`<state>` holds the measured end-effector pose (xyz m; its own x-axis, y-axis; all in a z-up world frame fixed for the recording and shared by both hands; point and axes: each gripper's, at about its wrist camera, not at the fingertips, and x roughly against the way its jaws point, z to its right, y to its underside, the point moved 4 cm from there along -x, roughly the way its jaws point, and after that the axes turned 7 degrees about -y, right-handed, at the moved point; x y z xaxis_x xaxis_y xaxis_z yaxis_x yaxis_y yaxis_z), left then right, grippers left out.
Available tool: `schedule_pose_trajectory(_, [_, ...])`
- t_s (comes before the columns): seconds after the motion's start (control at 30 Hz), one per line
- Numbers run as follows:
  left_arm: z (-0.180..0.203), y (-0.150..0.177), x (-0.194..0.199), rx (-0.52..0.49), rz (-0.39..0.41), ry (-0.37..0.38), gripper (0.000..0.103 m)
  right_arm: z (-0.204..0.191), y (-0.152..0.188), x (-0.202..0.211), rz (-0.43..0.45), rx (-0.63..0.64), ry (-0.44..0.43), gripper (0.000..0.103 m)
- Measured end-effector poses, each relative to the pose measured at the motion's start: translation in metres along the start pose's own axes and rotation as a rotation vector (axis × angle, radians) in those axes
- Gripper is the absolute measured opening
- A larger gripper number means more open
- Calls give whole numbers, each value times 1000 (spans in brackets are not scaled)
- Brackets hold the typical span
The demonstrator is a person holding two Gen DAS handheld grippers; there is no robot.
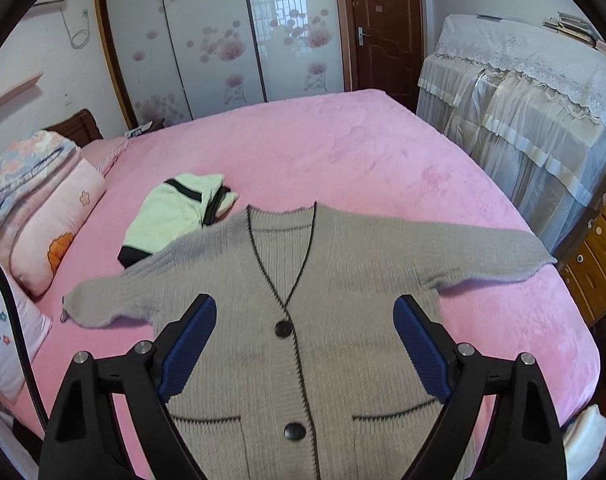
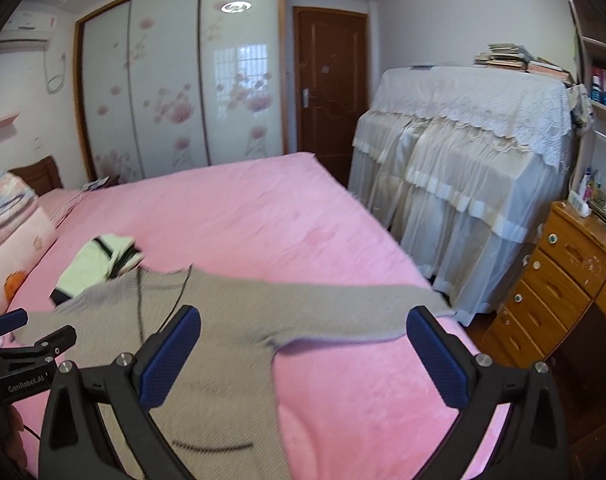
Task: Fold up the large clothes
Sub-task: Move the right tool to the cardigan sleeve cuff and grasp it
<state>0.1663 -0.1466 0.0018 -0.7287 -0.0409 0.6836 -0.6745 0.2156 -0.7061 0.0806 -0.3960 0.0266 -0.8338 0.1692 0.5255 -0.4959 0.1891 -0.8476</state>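
Grey cardigan (image 1: 303,320) lies flat, sleeves spread left-right; left gripper (image 1: 305,332) centred above, right gripper (image 2: 303,344) over right sleeve; both spread wide, holding nothing.

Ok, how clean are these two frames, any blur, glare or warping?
Left wrist view: grey knitted cardigan slightly smeared, glossy flowered wardrobe doors mirror a window, room edges bow from the fisheye. Right wrist view: blurrier overall, the cardigan's knit nearly lost, a ceiling-light reflection on the doors; pink bedspread evenly lit.
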Motion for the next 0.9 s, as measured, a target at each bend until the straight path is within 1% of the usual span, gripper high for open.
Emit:
schedule_pose_trajectory(0.13, [20,-30,-10,-22,54,11,89,27,-18,-15,35,-14,52,103])
schedule_pose_trajectory(0.27, [46,-52,-28,-40,81,64,89,54,-24,-44,10,-36,95,103])
schedule_pose_trajectory(0.37, [74,-63,-48,-81,103,37,89,83,-20,-79,-35,-80,121,103])
schedule_pose_trajectory(0.47, [103,-66,-76,-123,124,-1,89,104,-7,-109,-89,-126,132,103])
schedule_pose_trajectory(0.5, [112,-64,-86,-136,121,0,89,113,-2,-120,-111,-147,133,103])
schedule_pose_trajectory(0.6, [137,-58,-109,-153,107,24,89,141,21,-151,-171,-217,155,103])
schedule_pose_trajectory(0.7, [158,-51,-130,-152,121,34,89,165,46,-175,-227,-295,150,103])
schedule_pose_trajectory(0.77, [172,-47,-143,-158,113,56,89,178,62,-187,-255,-341,143,103])
schedule_pose_trajectory(0.83, [187,-42,-159,-164,78,85,89,190,76,-199,-280,-380,139,103])
schedule_pose_trajectory(0.9, [199,-37,-176,-170,20,109,89,205,91,-214,-306,-433,125,101])
